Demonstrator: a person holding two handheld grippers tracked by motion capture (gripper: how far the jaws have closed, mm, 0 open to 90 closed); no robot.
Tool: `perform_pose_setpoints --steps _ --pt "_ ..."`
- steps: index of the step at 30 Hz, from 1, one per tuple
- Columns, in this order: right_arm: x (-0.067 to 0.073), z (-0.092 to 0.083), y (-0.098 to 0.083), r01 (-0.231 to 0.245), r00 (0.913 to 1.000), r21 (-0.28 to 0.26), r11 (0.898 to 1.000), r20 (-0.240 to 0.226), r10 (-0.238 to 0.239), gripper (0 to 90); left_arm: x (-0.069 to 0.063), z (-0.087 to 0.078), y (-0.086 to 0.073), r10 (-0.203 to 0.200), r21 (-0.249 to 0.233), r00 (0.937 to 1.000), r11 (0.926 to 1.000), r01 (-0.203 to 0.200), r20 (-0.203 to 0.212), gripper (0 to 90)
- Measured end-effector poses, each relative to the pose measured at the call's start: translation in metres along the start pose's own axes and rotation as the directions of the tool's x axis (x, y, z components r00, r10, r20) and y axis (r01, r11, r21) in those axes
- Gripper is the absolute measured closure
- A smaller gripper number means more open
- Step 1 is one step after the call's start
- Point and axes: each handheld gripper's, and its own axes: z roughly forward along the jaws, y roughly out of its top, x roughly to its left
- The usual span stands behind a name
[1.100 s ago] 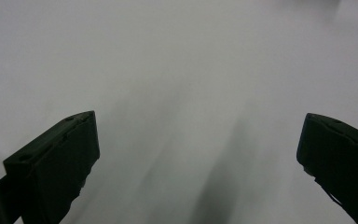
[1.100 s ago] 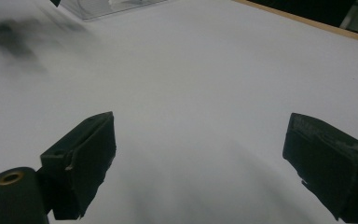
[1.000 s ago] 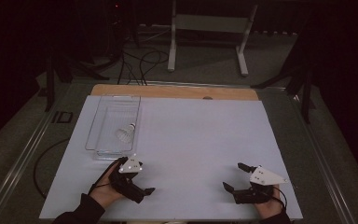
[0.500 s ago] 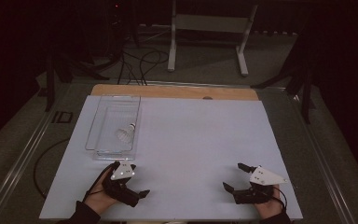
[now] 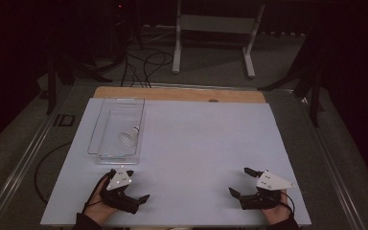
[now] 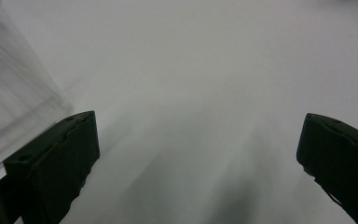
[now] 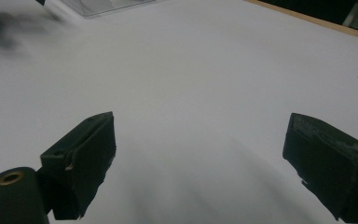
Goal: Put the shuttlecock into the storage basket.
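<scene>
A white shuttlecock (image 5: 130,137) lies inside a clear plastic tray (image 5: 106,123) on the left half of the white table. My left gripper (image 5: 136,185) rests low on the table just in front of the tray's near end, open with nothing between its jaws. In the left gripper view the left gripper (image 6: 198,135) has its jaws spread wide over bare white surface, with the tray's wall (image 6: 14,93) at the left. My right gripper (image 5: 239,181) sits near the front right edge, also open and empty, and the right gripper (image 7: 200,135) faces across the table.
The white table surface (image 5: 206,143) stretches between the two grippers and back to a wooden strip (image 5: 182,94) at its far edge. A metal stand (image 5: 213,28) and cables (image 5: 143,57) are on the floor behind. The tray's corner (image 7: 102,5) lies far off in the right gripper view.
My left gripper has drawn back a little from the tray toward the near edge, staying open. The right gripper has not moved.
</scene>
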Motion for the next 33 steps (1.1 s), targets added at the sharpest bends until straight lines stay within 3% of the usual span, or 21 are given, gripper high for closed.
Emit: perform_pose_setpoints --steps 8,12,17,23,33 --pt "-0.001 0.000 0.000 0.001 1.0000 -0.002 1.000 -0.001 -0.001 9.2 0.000 -0.002 -0.005 0.056 -0.071 0.9951 0.9956 -0.062 -0.081 0.0" --pt "0.000 0.001 0.000 0.001 1.0000 -0.002 1.000 -0.006 -0.001 9.2 0.004 -0.002 -0.008 0.023 -0.061 0.9958 0.9977 -0.029 -0.089 0.0" --pt "0.000 0.001 -0.001 -0.002 1.0000 0.004 1.000 -0.008 0.002 9.2 0.007 -0.004 -0.009 0.024 -0.065 0.9951 0.9974 -0.031 -0.095 0.0" --pt "-0.001 0.001 -0.001 -0.009 0.9999 0.001 1.000 -0.010 0.009 9.2 0.012 -0.009 -0.013 -0.001 -0.069 0.9970 0.9976 -0.005 -0.078 0.0" --pt "-0.001 0.001 0.000 0.002 1.0000 0.001 1.000 -0.006 -0.002 9.2 0.016 -0.009 -0.016 -0.013 -0.073 0.9945 0.9973 0.006 -0.104 0.0"
